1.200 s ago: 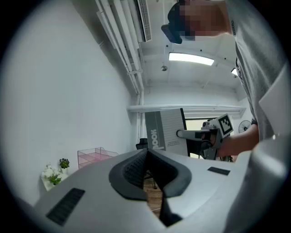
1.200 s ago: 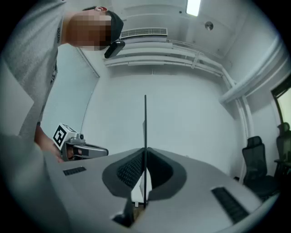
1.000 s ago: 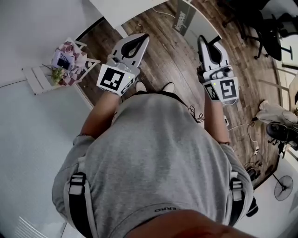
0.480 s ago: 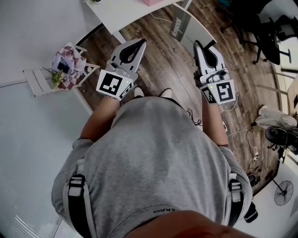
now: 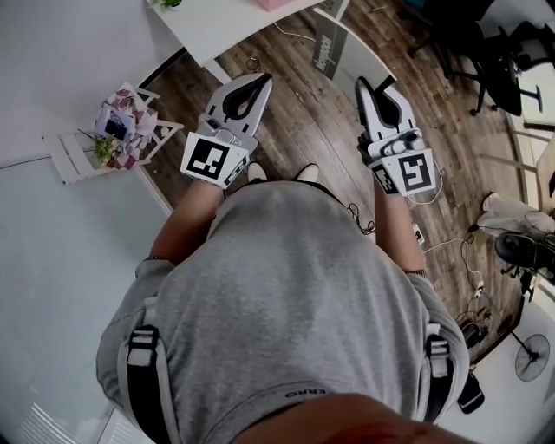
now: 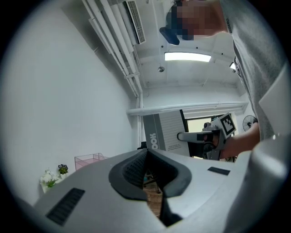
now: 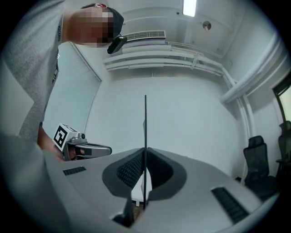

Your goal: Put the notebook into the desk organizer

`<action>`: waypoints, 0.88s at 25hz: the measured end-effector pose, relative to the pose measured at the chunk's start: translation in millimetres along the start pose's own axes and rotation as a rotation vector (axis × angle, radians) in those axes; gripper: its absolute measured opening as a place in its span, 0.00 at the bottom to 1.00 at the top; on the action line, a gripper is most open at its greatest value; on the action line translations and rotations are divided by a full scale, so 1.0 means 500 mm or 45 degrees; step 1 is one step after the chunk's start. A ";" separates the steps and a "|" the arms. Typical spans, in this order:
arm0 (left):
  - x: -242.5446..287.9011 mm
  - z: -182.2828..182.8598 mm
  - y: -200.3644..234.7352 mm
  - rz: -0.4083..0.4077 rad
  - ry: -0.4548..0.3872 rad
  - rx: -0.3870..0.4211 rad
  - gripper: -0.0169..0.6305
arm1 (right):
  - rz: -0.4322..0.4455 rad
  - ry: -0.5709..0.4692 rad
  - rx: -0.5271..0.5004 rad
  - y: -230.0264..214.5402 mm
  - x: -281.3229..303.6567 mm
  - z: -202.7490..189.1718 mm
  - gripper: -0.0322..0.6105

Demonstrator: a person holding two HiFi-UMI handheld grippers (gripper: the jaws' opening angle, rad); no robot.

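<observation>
The left tool (image 6: 146, 151) is keeping its jaws together, gripping nothing. The right tool (image 7: 145, 151) is also closed and empty. A thin dark line is rising behind its tips, and I cannot tell what it is.

Both tools are reaching out over the wood floor (image 5: 303, 121), short of the desk (image 5: 221, 26). The left tool is pointing at the desk's near corner. The right tool is sitting off to the desk's right, near a grey sign panel (image 5: 334, 43) that is standing just beside the desk.

The pink organizer (image 6: 91, 160) is sitting on the desk, with a small plant (image 6: 50, 177) to its left on the same desk. No view is showing the notebook, so I cannot tell where it is.

A white rack (image 5: 69, 149) with flowers is standing left of the desk.
</observation>
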State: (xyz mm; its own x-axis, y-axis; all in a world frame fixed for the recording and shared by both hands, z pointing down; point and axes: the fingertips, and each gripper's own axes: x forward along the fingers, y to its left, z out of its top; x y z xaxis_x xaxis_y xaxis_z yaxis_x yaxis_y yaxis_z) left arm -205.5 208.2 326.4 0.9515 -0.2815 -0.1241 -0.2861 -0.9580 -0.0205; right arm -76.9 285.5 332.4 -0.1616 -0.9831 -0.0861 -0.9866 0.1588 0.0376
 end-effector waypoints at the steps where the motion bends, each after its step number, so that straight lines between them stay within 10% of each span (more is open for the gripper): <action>1: 0.005 0.000 -0.005 -0.002 0.000 0.001 0.05 | 0.001 0.003 0.001 -0.004 -0.005 -0.001 0.07; 22: 0.144 -0.018 -0.120 0.042 0.030 0.026 0.06 | 0.033 -0.064 0.025 -0.137 -0.091 0.023 0.07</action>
State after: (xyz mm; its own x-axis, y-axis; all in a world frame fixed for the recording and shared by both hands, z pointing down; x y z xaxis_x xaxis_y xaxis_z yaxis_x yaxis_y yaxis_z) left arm -118.6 245.1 327.5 0.9438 -0.3146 -0.1014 -0.3196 -0.9468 -0.0370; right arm -2.1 320.6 322.3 -0.1872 -0.9730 -0.1353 -0.9823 0.1861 0.0206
